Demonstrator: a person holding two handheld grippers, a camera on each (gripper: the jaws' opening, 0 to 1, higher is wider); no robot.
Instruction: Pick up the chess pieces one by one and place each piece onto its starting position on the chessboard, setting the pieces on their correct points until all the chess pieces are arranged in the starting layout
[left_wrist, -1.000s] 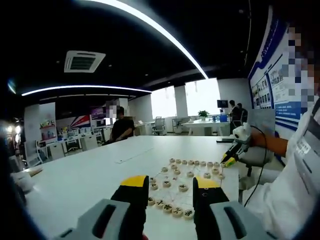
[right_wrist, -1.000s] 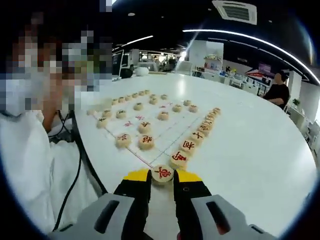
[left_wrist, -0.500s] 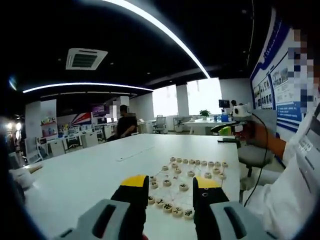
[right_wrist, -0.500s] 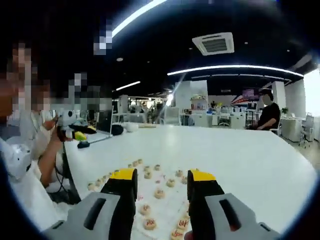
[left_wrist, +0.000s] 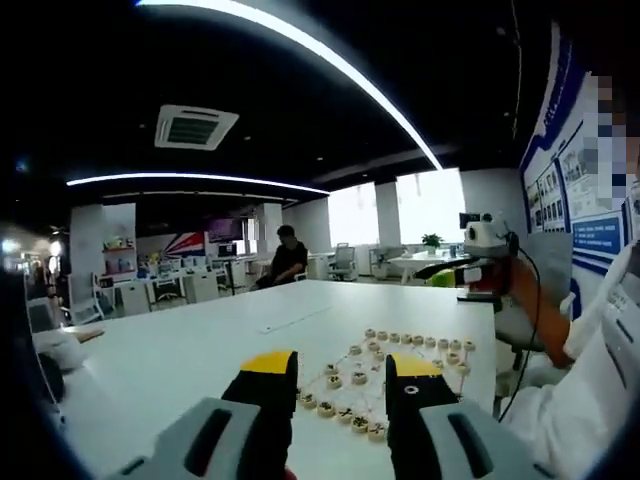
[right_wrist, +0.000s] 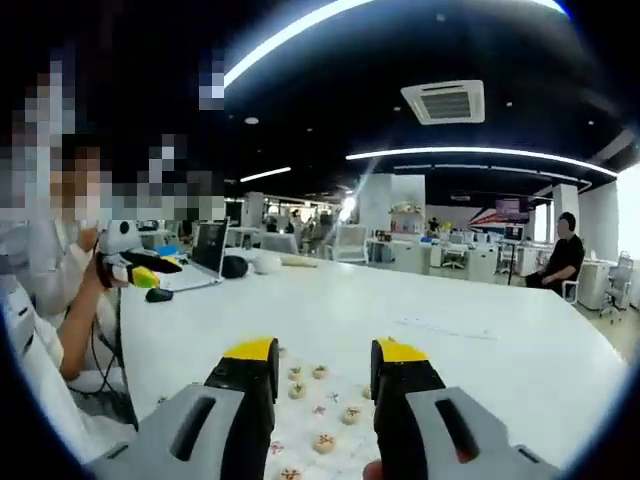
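Left gripper wide, empty, held above white table; right gripper likewise. Round pale wooden chess pieces sit in rows on the flat board, layout apparently complete. Judged: final check; next, withdraw without nudging discs

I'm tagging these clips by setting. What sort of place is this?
Most likely an open-plan office: a long white table holding chess pieces, rows of desks with monitors behind, and a ceiling air-conditioning vent beside strip lights.
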